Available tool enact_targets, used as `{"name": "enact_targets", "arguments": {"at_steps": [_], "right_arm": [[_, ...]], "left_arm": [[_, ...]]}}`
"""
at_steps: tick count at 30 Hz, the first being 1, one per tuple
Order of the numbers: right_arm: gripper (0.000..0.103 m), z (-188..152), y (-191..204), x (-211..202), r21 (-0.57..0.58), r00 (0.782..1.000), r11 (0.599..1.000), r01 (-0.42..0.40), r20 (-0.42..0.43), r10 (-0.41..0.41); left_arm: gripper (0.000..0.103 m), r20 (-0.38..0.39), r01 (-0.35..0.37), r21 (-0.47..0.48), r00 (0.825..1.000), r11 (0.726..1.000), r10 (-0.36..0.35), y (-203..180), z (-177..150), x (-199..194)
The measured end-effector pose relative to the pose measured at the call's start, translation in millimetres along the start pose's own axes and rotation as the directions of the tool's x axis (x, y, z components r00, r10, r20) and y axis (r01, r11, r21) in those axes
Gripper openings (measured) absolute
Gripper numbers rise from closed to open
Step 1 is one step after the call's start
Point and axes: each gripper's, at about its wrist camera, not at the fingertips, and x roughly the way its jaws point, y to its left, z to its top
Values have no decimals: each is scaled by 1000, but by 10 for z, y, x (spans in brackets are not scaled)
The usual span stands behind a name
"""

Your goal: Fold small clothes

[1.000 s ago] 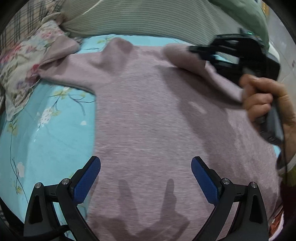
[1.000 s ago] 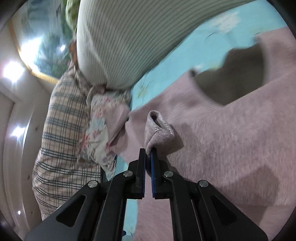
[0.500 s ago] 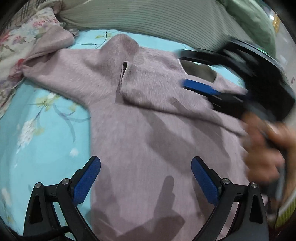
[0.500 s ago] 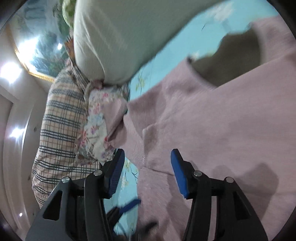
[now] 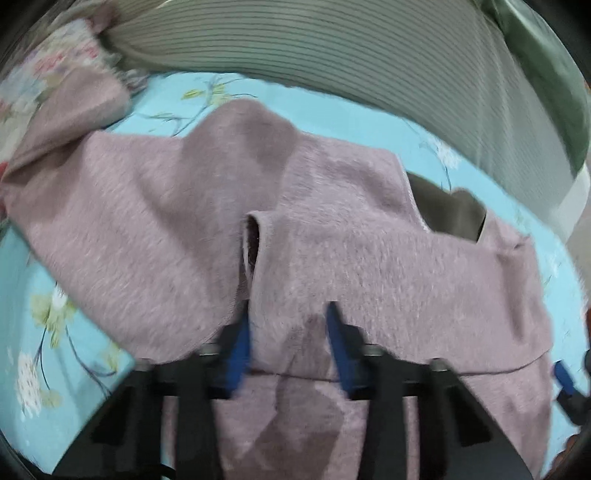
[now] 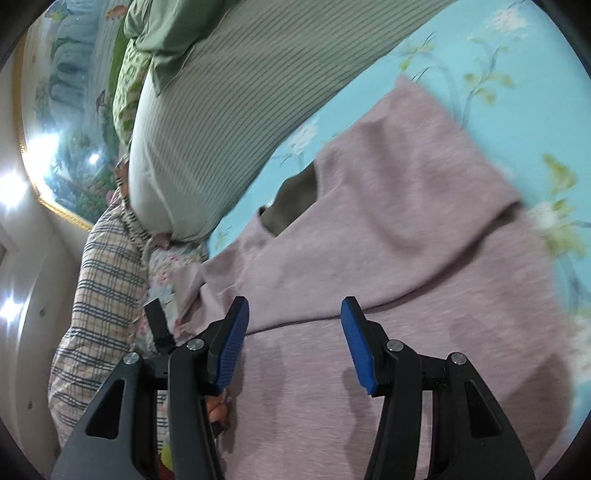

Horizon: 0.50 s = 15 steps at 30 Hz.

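Nearest the left wrist camera, the left gripper [image 5: 286,328] is seen with its blue pads [image 5: 238,345] drawn to a narrow gap and closing, blurred by motion; the folded-over sleeve of a mauve knit sweater [image 5: 369,258] lies between them, though a firm pinch cannot be made out. The sleeve's open cuff [image 5: 253,243] is shown just beyond the fingertips, laid across the garment's body. The sweater is spread flat on a turquoise floral bedsheet [image 5: 44,314], its dark inner neckline [image 5: 450,210] exposed toward the right. At the frame's lower right edge a blue pad of the right gripper [image 5: 563,376] is caught. In the right wrist view, the right gripper [image 6: 293,339] is held with jaws parted about halfway above the sweater, nothing clasped. Farther back, a striped pillow [image 6: 221,122] is propped against the sheet, with a plaid cushion [image 6: 96,295] and green bedding [image 6: 166,33] behind it.
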Motion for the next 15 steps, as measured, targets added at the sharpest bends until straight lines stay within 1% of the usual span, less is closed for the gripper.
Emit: {"name": "enact_targets", "arguments": {"at_steps": [1,2,3,5,6,8,9,10,12,15], "right_arm": [[54,49,-36,-67,-12,999,1000,28,16,-27],[54,98,-59,-121,-23,998,998,57,30,-56],[54,177,-88,-184,-38,994,994,103,52,-101],[54,305,-125,-236,-59,984,985,165,75,-161],[54,409,-148,-236,-73,976,976,205,91,-198],[54,566,-201,-202,-91,964,963,252,105,-242],[54,686,-241,-138,-101,954,952,290,105,-279],[54,768,-281,-80,-107,948,944,313,100,-303],[54,930,-385,73,-118,933,926,359,80,-352],[54,1073,-518,375,-138,912,902,410,30,-410]], "left_arm": [[5,4,-15,29,1000,999,15,-50,-22,3],[5,21,-24,41,1000,999,23,-70,-31,-27],[4,54,-37,46,998,998,35,-87,-43,-101],[3,127,-74,34,990,997,69,-9,-53,-262],[2,140,-84,19,987,996,81,62,-54,-303],[2,145,-99,-19,984,995,101,228,-56,-317],[2,139,-108,-28,984,994,111,287,-60,-300],[2,128,-102,-37,986,994,106,350,-69,-282],[2,129,-86,-52,987,995,92,444,-114,-313],[2,143,-88,-62,985,994,96,475,-173,-349]]}}
